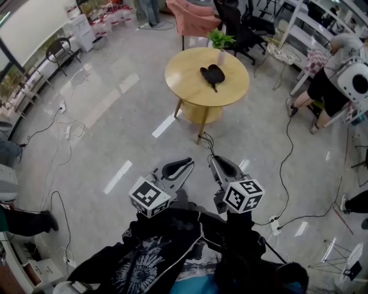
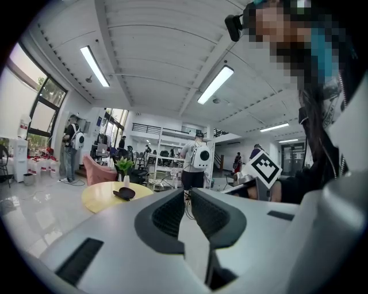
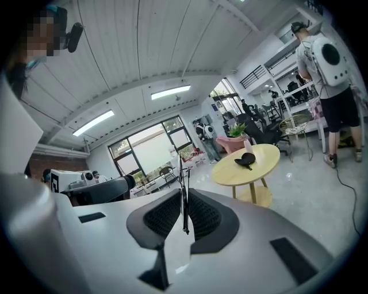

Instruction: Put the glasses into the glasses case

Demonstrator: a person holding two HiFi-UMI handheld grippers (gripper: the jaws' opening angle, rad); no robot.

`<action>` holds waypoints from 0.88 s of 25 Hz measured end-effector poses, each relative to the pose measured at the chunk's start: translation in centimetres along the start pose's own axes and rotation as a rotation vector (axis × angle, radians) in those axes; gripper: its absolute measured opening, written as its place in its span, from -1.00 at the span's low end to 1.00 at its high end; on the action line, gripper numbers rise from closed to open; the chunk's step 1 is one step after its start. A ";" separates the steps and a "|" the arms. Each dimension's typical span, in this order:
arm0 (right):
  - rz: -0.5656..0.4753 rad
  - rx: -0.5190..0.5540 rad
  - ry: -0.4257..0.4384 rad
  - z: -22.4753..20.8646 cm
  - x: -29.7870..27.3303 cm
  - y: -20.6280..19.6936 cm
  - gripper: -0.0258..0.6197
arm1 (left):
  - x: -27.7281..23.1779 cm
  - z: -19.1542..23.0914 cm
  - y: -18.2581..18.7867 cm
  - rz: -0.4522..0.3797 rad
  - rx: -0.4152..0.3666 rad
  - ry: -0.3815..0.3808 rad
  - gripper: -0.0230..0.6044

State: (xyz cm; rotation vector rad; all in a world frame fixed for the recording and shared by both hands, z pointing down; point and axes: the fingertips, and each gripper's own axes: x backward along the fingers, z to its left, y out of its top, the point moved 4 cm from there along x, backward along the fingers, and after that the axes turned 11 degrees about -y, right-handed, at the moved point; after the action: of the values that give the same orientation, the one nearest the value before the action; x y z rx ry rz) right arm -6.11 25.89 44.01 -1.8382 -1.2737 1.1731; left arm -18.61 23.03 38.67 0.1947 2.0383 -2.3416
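Well ahead of me, a round yellow table (image 1: pixel 184 86) carries a small black item (image 1: pixel 211 75), also in the left gripper view (image 2: pixel 123 193) and the right gripper view (image 3: pixel 247 161). It is too far off to tell the glasses from the case. I hold both grippers close to my body, far short of the table and pointing towards it. My left gripper (image 1: pixel 190 162) (image 2: pixel 184 201) is shut and holds nothing. To its right, my right gripper (image 1: pixel 214 159) (image 3: pixel 183 198) is also shut and holds nothing.
A potted plant (image 1: pixel 220 40) stands at the table's far edge, with a pink armchair (image 1: pixel 192 17) and dark office chairs behind. Cables (image 1: pixel 282 166) run across the glossy floor. A person (image 1: pixel 333 74) bends at a desk on the right.
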 end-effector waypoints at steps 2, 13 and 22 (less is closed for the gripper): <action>0.000 -0.005 0.001 -0.2 -0.2 0.2 -0.73 | -0.2 0.2 0.1 0.005 -0.002 0.000 -0.80; 0.006 -0.032 -0.011 -2.3 -3.4 1.6 -0.73 | -3.2 3.6 0.2 0.026 0.006 -0.042 -0.80; 0.037 -0.067 -0.055 -6.3 -10.1 4.1 -0.73 | -8.1 11.4 0.4 0.058 0.023 -0.090 -0.80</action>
State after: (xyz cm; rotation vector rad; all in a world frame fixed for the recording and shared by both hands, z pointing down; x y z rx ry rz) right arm -0.24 15.07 46.45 -1.8972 -1.3289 1.2222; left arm -11.35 11.21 40.70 0.1449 1.9390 -2.2968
